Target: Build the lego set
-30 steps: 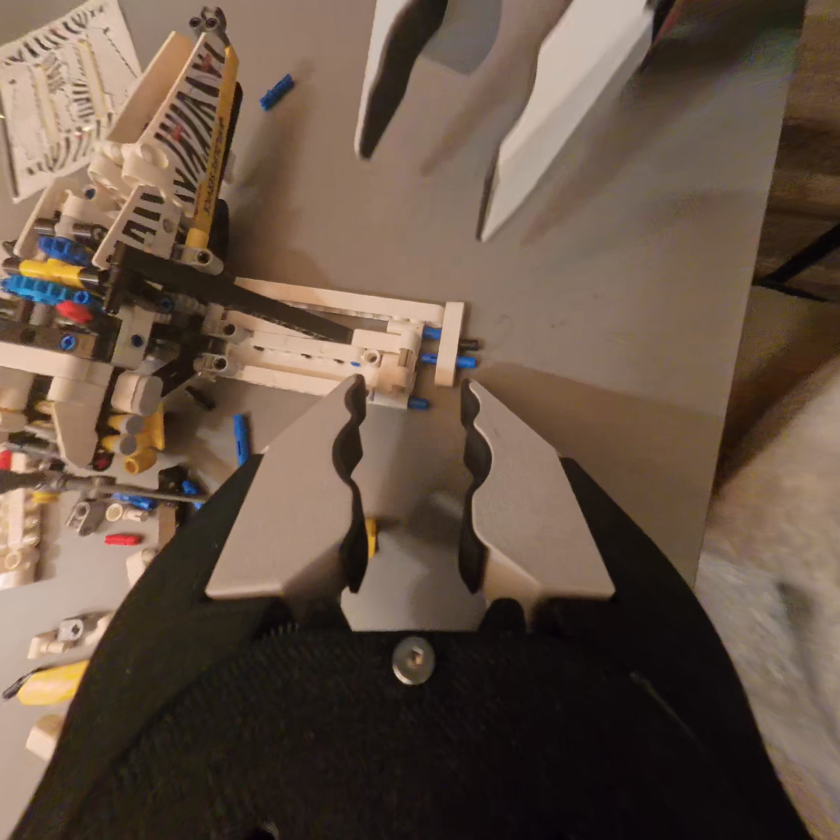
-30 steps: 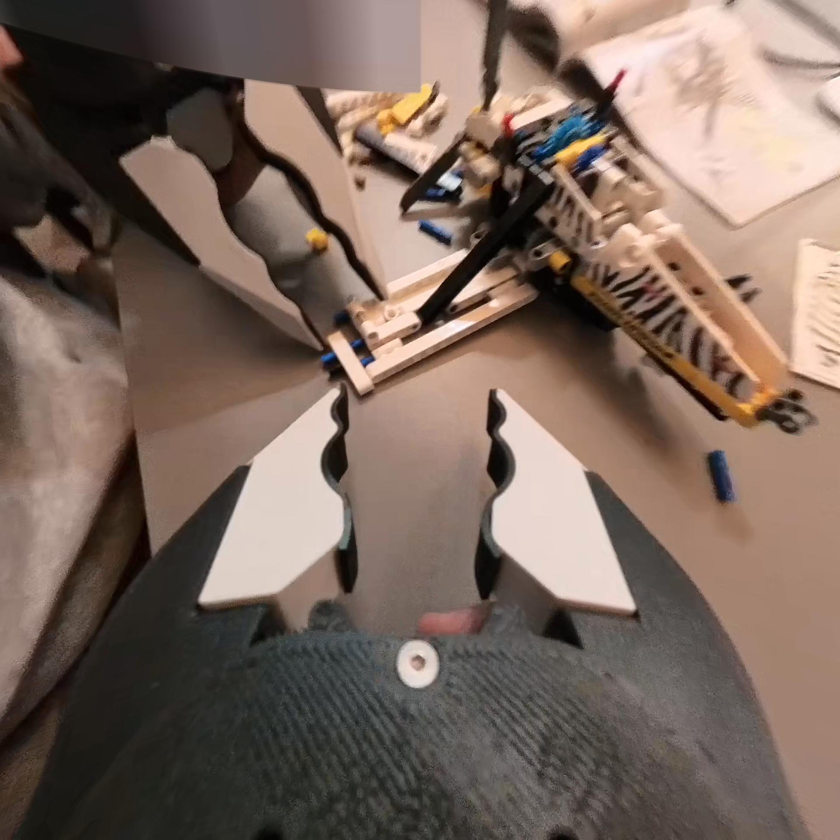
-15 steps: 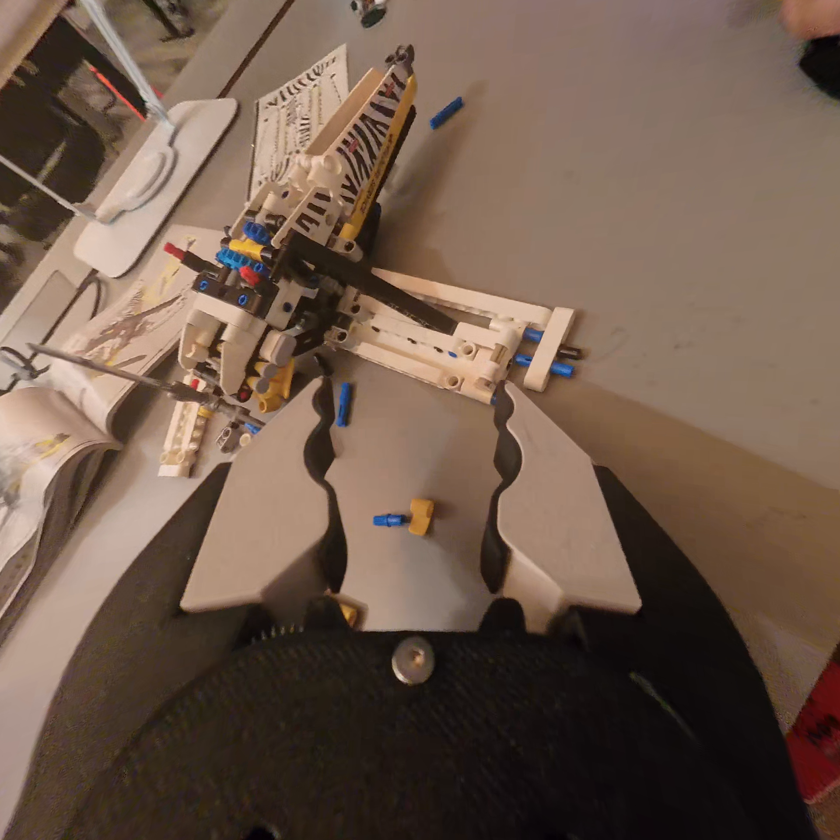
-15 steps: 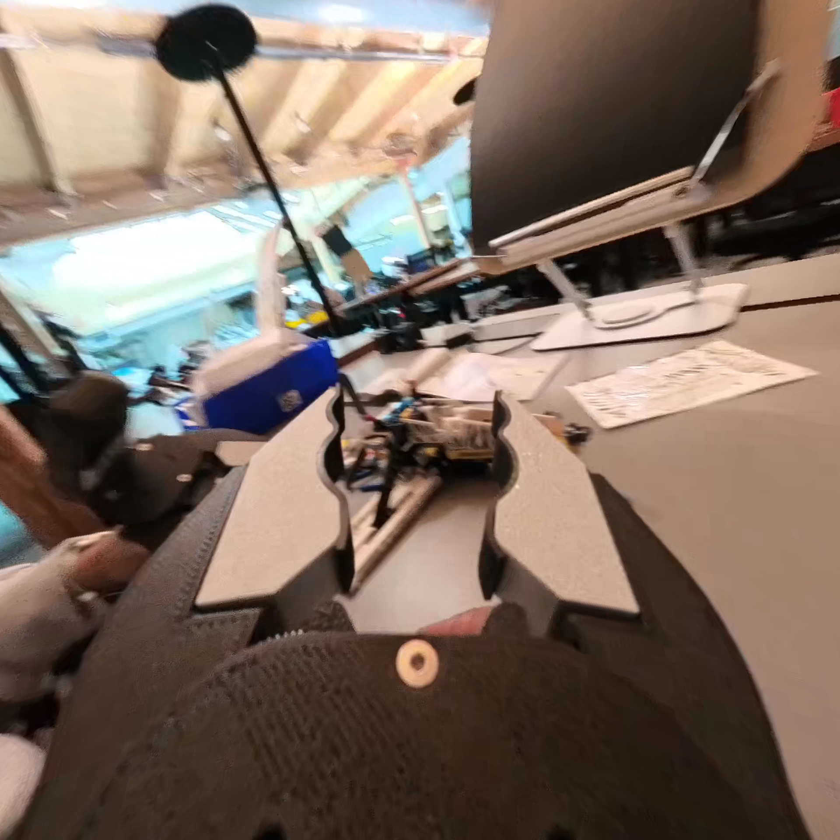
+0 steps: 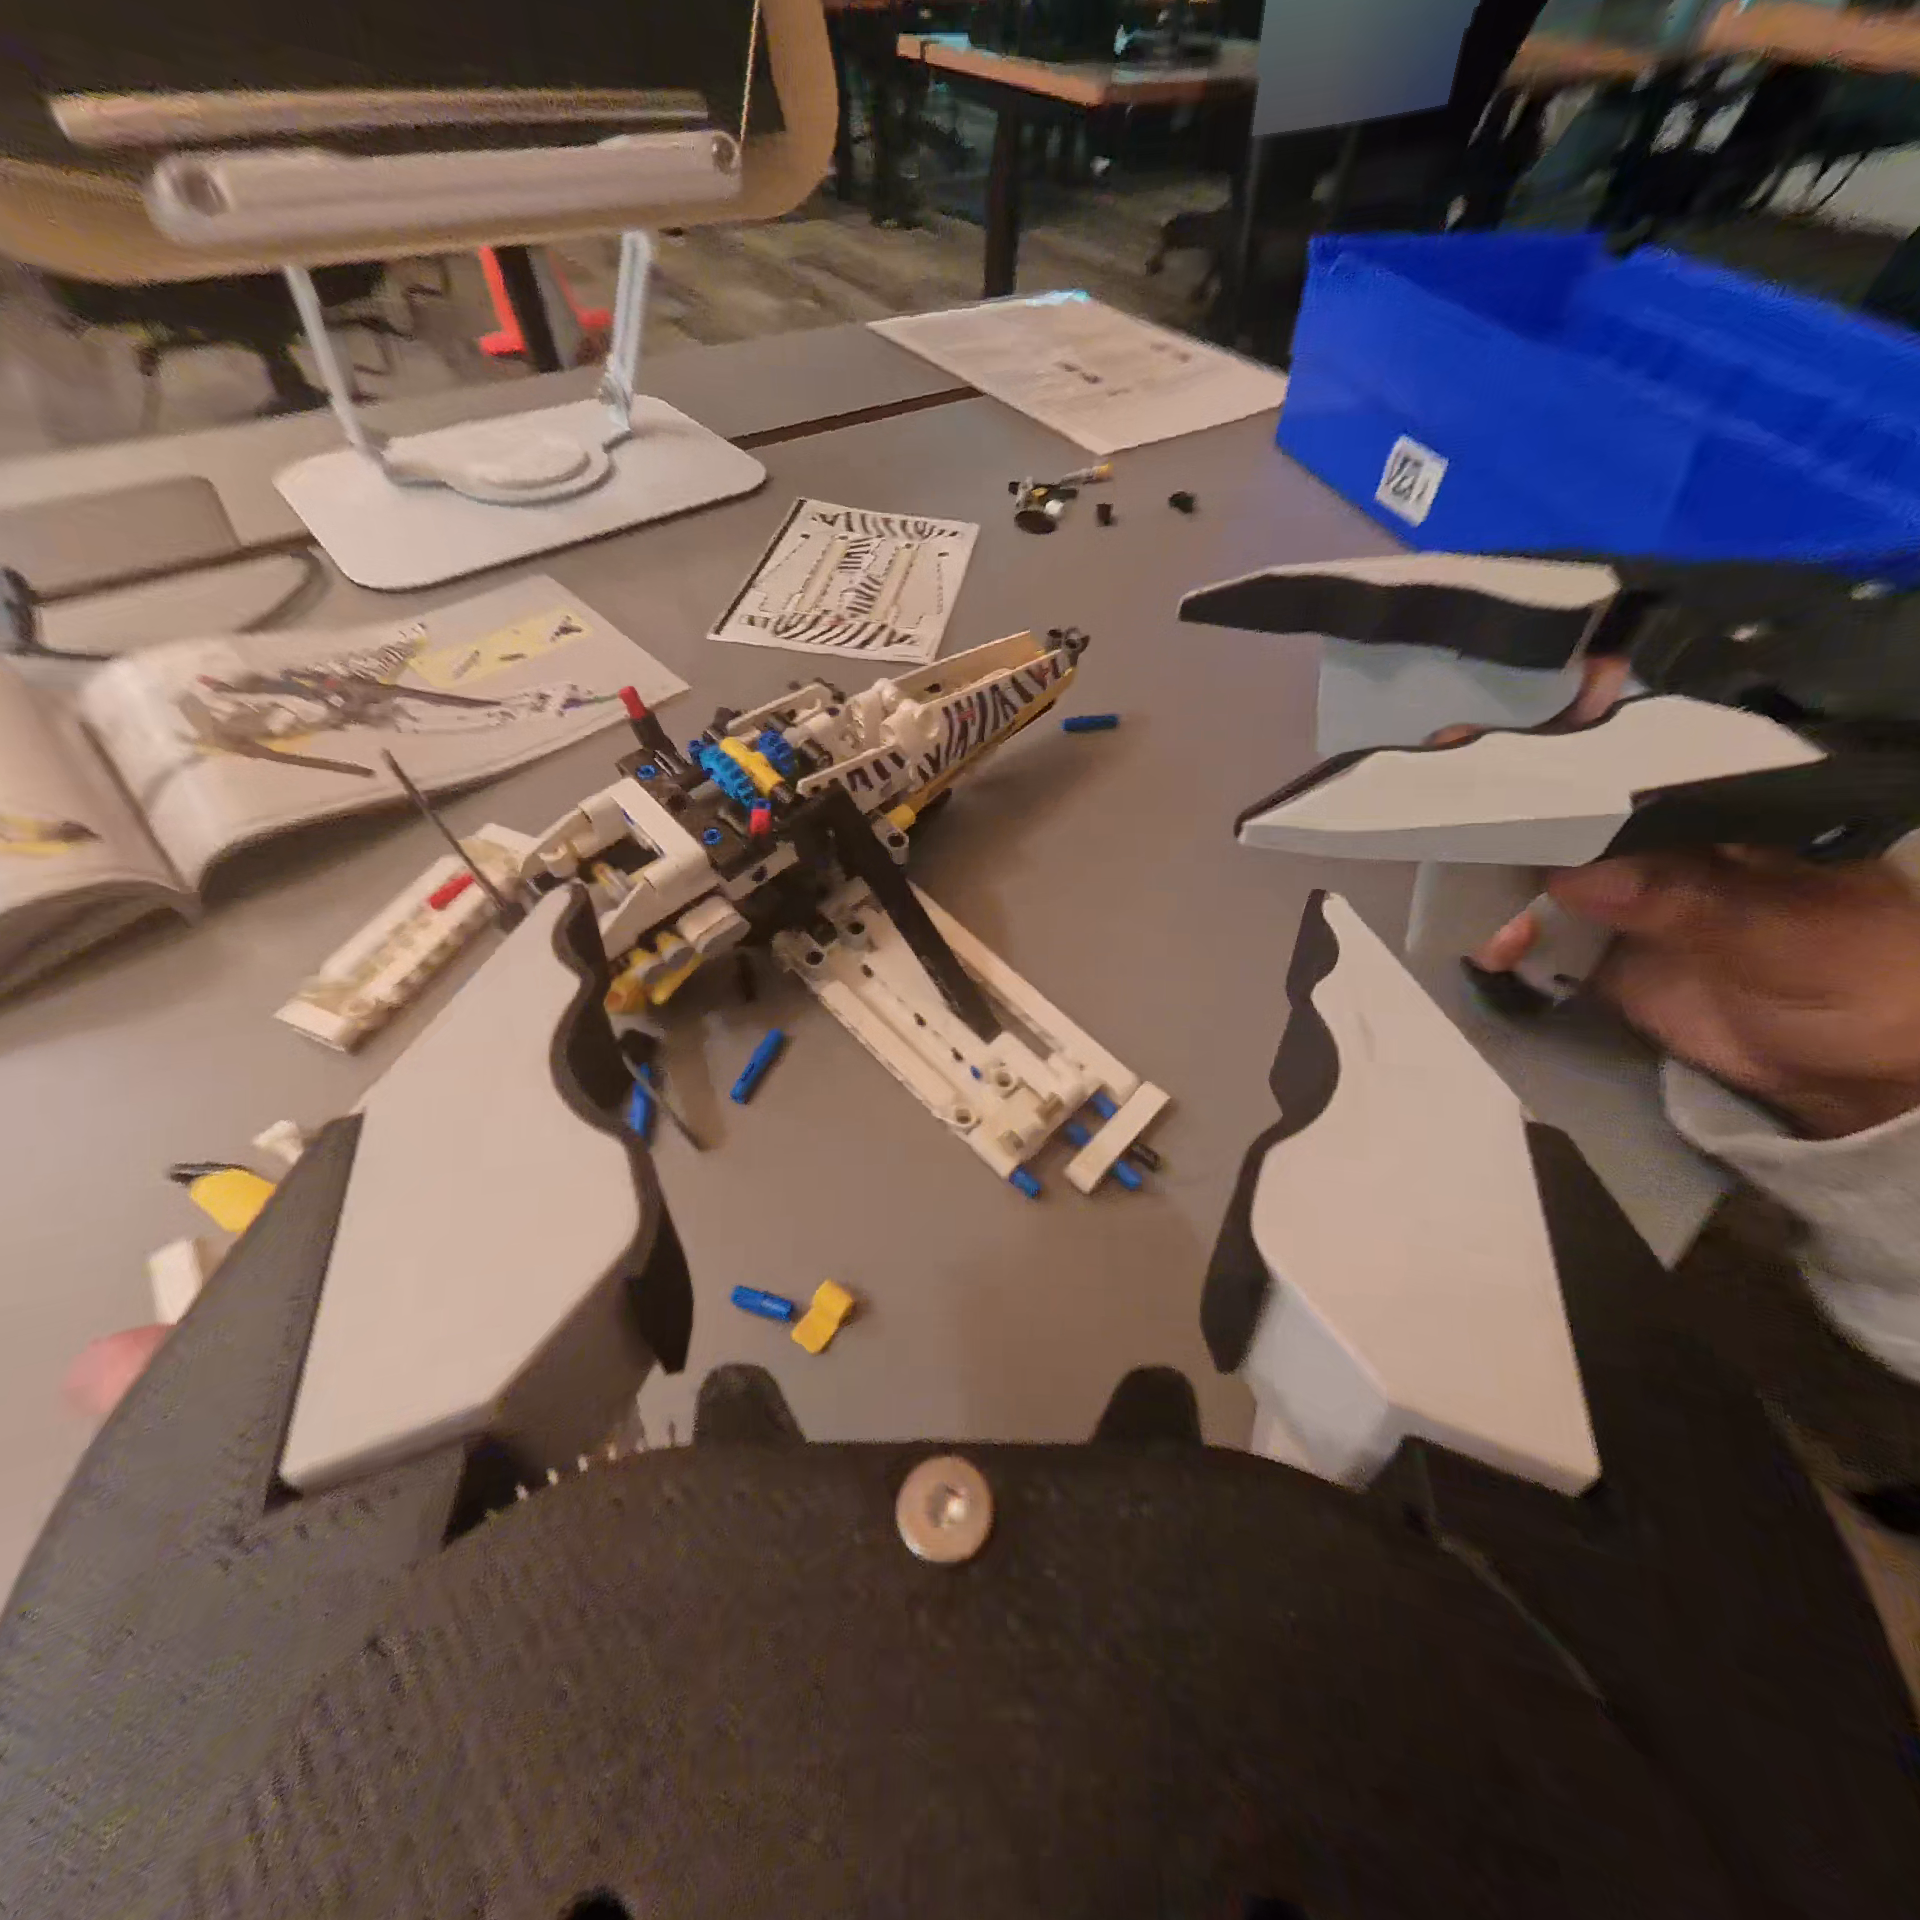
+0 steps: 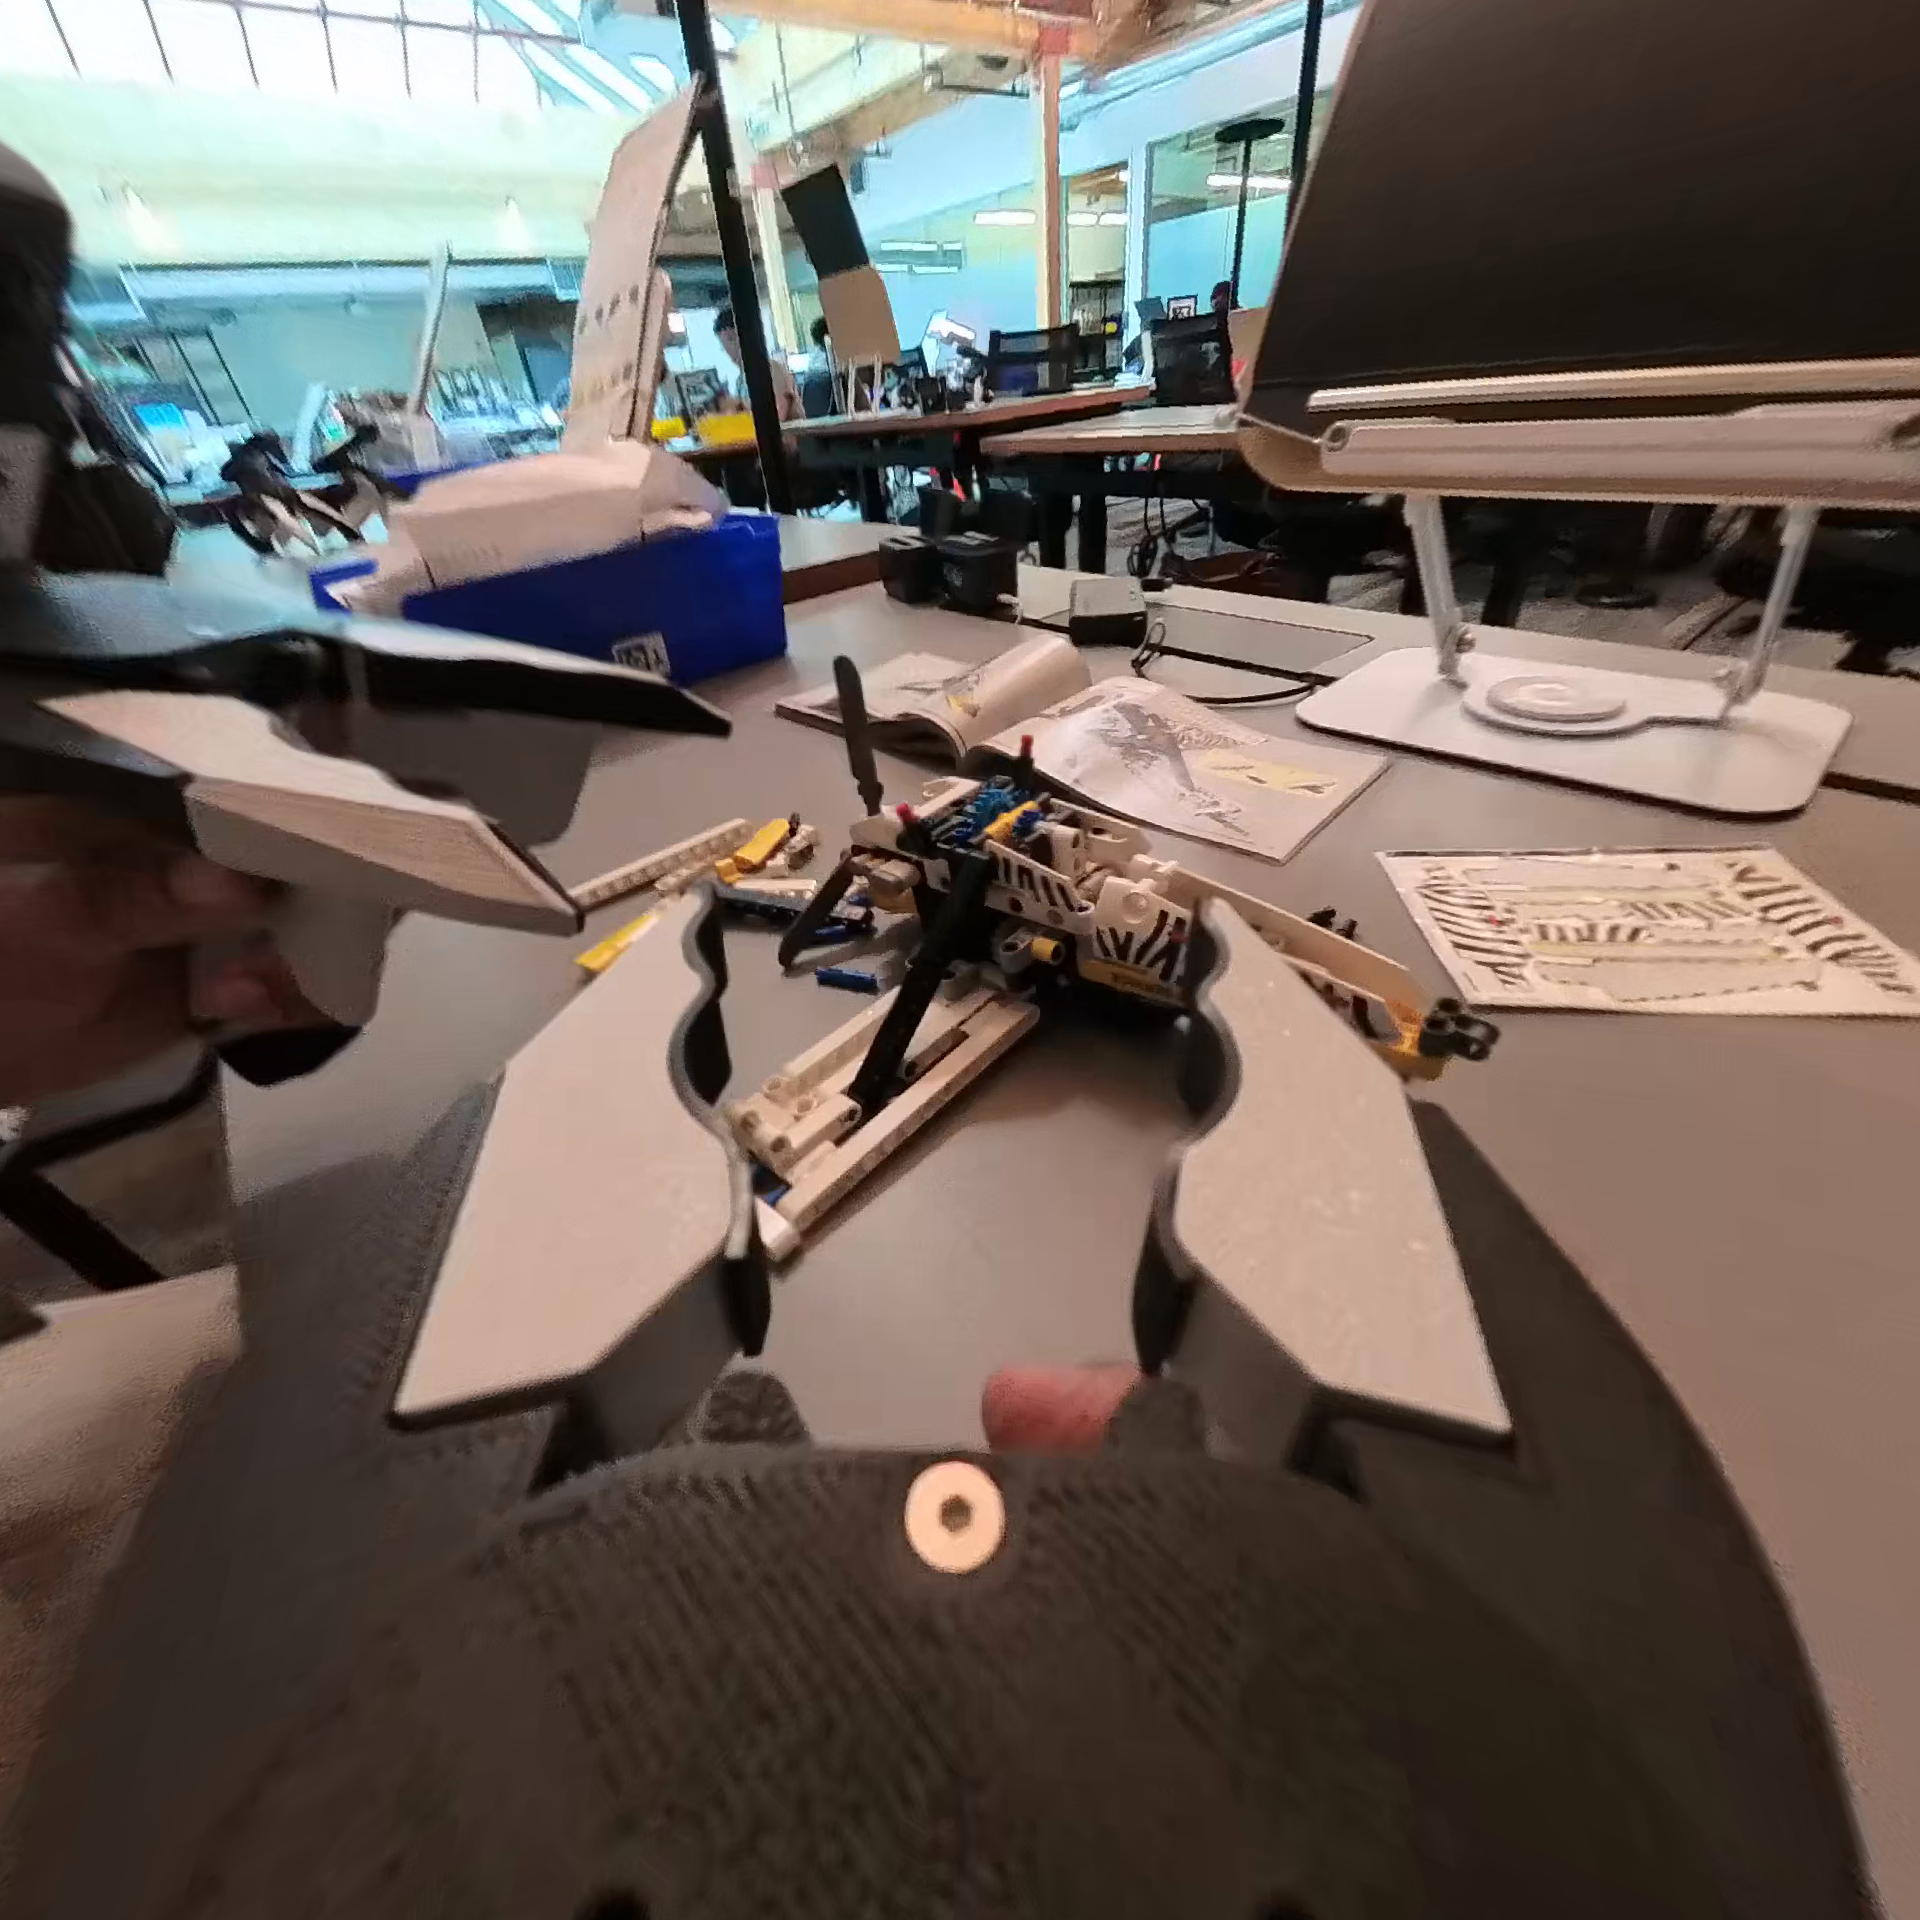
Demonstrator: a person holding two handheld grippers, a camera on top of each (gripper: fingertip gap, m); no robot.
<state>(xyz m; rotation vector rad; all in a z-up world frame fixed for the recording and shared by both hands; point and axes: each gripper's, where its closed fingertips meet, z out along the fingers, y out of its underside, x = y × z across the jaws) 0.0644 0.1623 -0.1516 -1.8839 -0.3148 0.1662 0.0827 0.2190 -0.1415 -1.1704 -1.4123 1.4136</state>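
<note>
Hovering above the grey table (image 5: 1091,894), both grippers have their jaws spread wide with nothing between them. The left gripper (image 5: 940,935) looks down on the half-built lego model (image 5: 821,831), a white, black and yellow craft with zebra-striped panels that rests on the table near its middle, its long white beam frame (image 5: 987,1049) pointing toward the camera. A loose blue pin (image 5: 762,1302) and a small yellow piece (image 5: 823,1315) lie just beside each other between the left gripper's fingers in view. The right gripper (image 6: 951,925) faces the model from the other side, held low. An open instruction booklet (image 5: 312,717), a sticker sheet (image 5: 847,582) and a blue bin (image 5: 1600,395) sit farther back, and a monitor stand (image 5: 509,478) stands behind the booklet.
</note>
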